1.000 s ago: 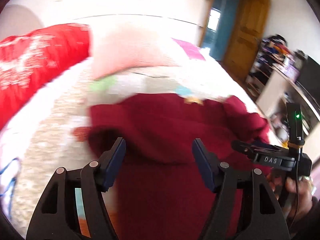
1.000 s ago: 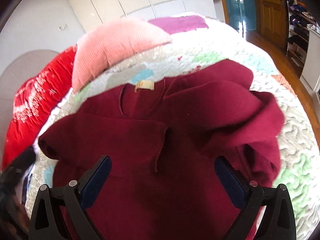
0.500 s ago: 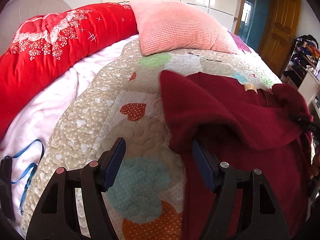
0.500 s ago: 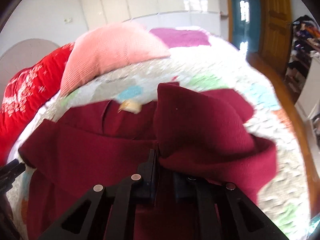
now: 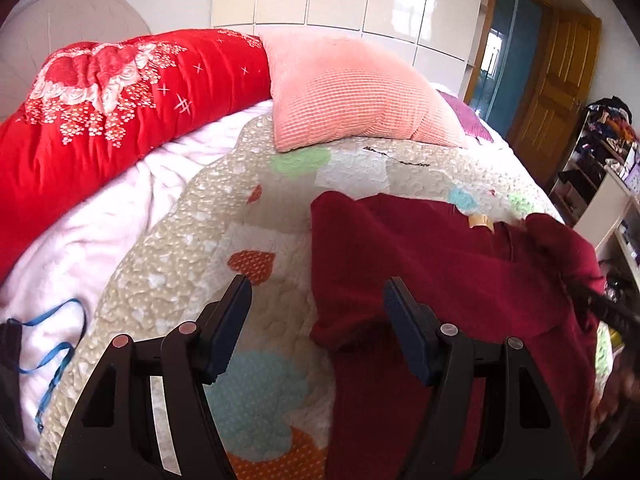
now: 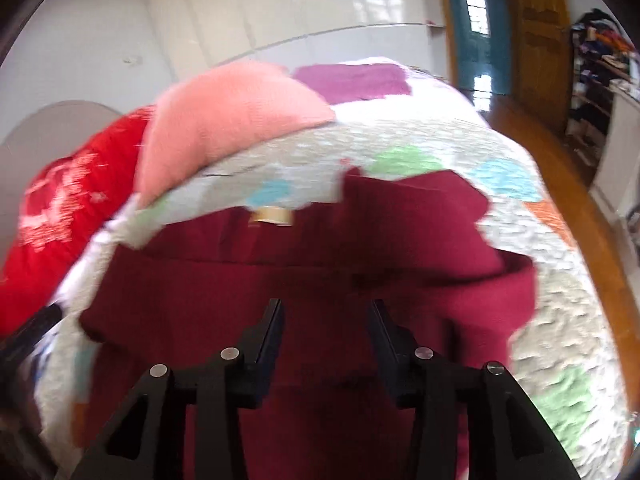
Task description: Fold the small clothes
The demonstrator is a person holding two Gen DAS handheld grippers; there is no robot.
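A dark red sweater (image 5: 432, 264) lay spread on the patchwork quilt (image 5: 168, 272) of a bed, its tan neck label (image 5: 482, 222) toward the pillows at twelve o'clock. In the left wrist view the left hand-held gripper (image 5: 316, 320) hung released, jaws well apart; the sweater's folded-in left edge ran between them without either pad pressing it, probably so that this side could be pinched for the next fold. In the right wrist view, which was blurred, the right hand-held gripper (image 6: 326, 328) hovered over the middle of the garment with its jaws opening and nothing clamped between them; cloth showed only beneath. The right sleeve (image 6: 416, 216) lay doubled toward the centre at about one o'clock, seemingly set there to narrow the body. A pink pillow (image 5: 344, 92) and a red duvet (image 5: 104, 112) sat well apart, at twelve and ten o'clock.
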